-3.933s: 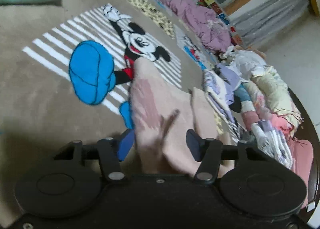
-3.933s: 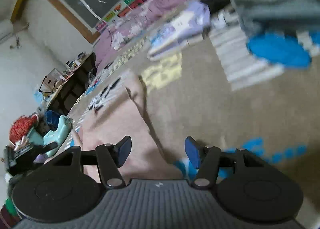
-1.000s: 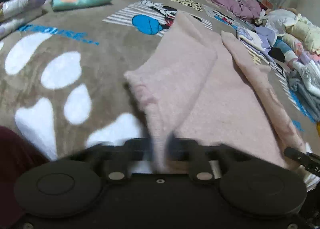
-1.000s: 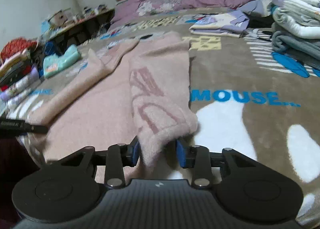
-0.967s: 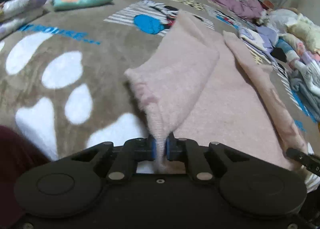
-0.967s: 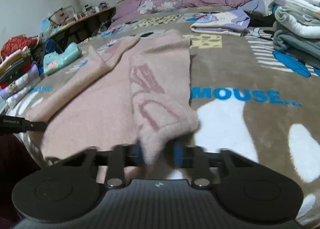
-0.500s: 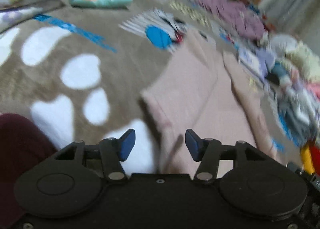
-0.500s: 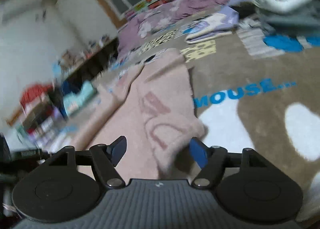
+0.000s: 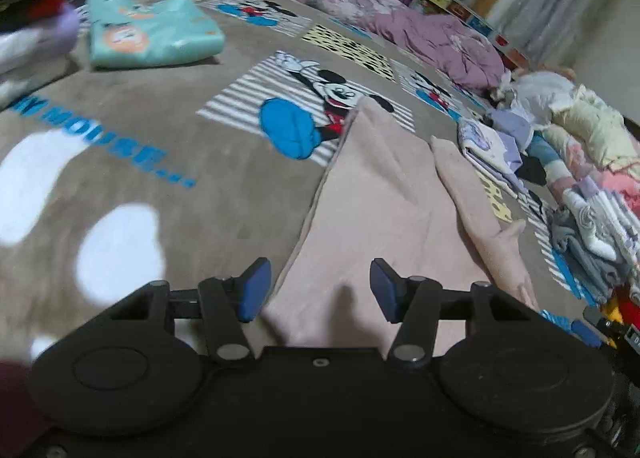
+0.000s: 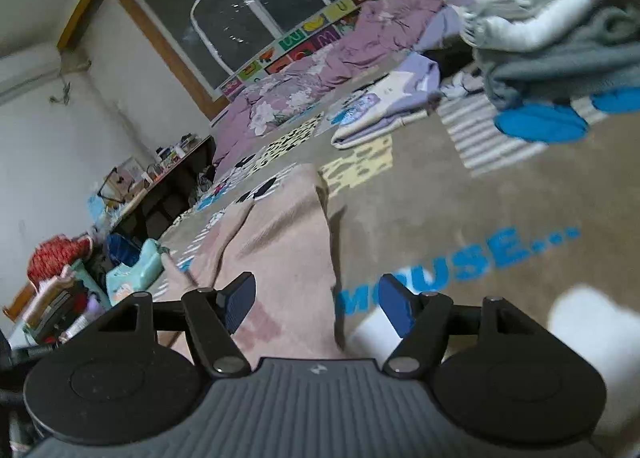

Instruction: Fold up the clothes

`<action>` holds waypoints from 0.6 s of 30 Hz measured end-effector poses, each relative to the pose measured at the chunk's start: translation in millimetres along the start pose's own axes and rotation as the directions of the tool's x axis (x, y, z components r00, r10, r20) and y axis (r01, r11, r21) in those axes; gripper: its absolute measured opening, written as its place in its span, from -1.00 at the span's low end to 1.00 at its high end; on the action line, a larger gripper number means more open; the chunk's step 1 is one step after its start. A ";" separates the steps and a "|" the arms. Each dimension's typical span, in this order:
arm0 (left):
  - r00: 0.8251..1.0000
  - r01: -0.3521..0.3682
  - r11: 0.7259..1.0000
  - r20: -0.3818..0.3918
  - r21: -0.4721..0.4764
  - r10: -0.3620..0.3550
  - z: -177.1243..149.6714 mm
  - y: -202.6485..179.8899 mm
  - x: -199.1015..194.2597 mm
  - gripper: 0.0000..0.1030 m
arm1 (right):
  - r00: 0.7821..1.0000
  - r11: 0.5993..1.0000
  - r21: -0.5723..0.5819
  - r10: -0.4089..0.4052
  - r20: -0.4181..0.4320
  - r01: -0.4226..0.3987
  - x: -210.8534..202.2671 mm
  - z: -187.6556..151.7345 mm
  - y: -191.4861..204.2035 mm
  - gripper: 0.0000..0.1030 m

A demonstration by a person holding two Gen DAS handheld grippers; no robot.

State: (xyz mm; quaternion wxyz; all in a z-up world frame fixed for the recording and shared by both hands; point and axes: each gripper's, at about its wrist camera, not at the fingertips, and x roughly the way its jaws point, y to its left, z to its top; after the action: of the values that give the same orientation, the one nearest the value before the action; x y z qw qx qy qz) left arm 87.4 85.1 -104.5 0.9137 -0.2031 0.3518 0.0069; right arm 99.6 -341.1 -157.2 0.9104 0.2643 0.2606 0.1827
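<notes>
Lying flat on the brown blanket (image 9: 168, 130), the pink garment (image 9: 384, 210) shows both long sides folded inward. Left gripper (image 9: 316, 290) stands open and empty, jaws just released. Right gripper (image 10: 316, 302) likewise stands open over the fabric edge. Crosswise folding remains.

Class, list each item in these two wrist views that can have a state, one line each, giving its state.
Left gripper: open, jaws just opened, gripping nothing.
Right gripper: open, jaws just opened, gripping nothing.
Pink garment: released, lying partly folded on the blanket.
Teal garment: folded, set aside.
Grey clothes: stacked.
</notes>
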 end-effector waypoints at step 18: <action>0.994 0.088 0.972 -0.079 0.220 -0.072 82.2 -19.0 111.7 0.30 | 0.987 0.997 -0.013 0.073 -0.141 -0.075 77.8 15.8 -15.5 0.55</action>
State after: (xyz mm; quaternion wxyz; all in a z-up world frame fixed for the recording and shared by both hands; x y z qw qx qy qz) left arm 226.9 84.0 -114.6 0.9173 -0.1135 0.3738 -0.0767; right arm 173.7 -322.8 -184.1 0.8848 0.2519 0.3123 0.2370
